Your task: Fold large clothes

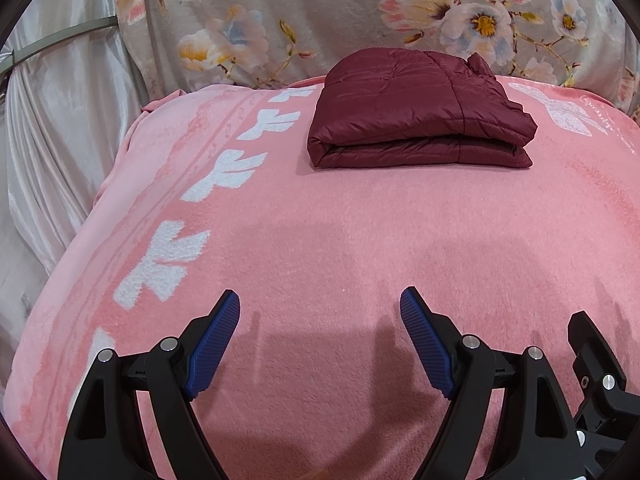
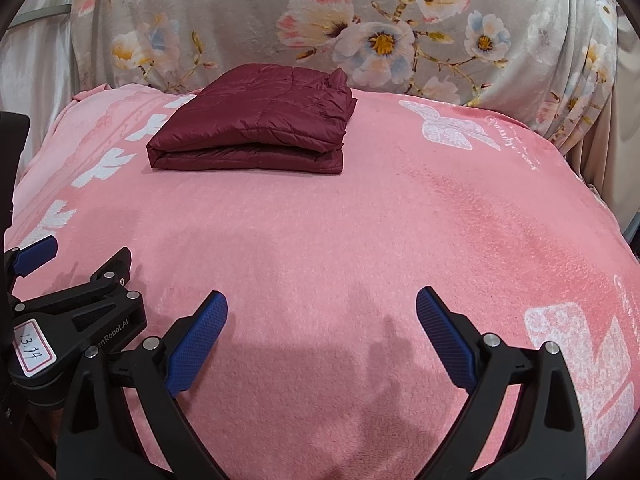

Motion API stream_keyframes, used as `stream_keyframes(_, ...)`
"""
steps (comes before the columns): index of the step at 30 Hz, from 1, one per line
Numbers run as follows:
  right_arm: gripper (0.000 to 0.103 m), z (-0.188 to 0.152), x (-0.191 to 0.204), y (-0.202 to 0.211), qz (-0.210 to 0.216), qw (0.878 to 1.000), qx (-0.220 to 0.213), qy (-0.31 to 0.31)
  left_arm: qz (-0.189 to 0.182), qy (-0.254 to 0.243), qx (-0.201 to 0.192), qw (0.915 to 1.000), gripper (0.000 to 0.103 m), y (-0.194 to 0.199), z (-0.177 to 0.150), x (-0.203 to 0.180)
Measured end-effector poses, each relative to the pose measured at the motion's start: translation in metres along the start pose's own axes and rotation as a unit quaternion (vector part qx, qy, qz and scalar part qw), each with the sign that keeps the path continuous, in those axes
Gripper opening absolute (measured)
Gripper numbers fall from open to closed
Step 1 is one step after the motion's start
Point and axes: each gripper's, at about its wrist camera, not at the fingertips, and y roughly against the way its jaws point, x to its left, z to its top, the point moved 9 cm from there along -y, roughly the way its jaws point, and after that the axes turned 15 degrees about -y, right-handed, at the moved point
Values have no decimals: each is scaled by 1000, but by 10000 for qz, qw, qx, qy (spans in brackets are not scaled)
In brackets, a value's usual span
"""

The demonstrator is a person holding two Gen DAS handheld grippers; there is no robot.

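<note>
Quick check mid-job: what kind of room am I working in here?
Most likely a bedroom: a folded maroon jacket lies on a pink fleece blanket, with a floral blanket draped behind and a pale satin curtain at left.

Support surface is a bed under a pink fleece blanket (image 1: 320, 220) with white bow-like motifs along its left border and a white butterfly print with script at far right. One item lies directly on it — a folded maroon quilted jacket (image 1: 420, 120), compact stack, fold edge facing the cameras, set toward the far edge. Behind the bed — a grey floral cloth (image 2: 320, 20) hangs upright.
</note>
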Motion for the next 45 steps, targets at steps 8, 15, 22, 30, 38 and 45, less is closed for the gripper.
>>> stream_keyframes(8, 93, -1, 2, 1, -3, 10000, 0, 2, 0, 1, 3, 10000, 79, 0, 0, 0)
stream_keyframes(15, 93, 0, 0, 0, -6, 10000, -3, 3, 3, 3, -1, 10000, 79, 0, 0, 0)
stream_keyframes(22, 93, 0, -1, 0, -9, 10000, -4, 4, 6, 0, -2, 10000, 79, -1, 1, 0)
stream_keyframes(30, 93, 0, -1, 0, -9, 10000, -6, 5, 2, 1, -8, 10000, 79, 0, 0, 0)
stream_keyframes(38, 93, -1, 1, 0, -12, 10000, -6, 7, 11, -4, -20, 10000, 79, 0, 0, 1)
stream_keyframes(45, 93, 0, 0, 0, -16, 10000, -2, 7, 20, -11, -19, 10000, 78, -1, 1, 3)
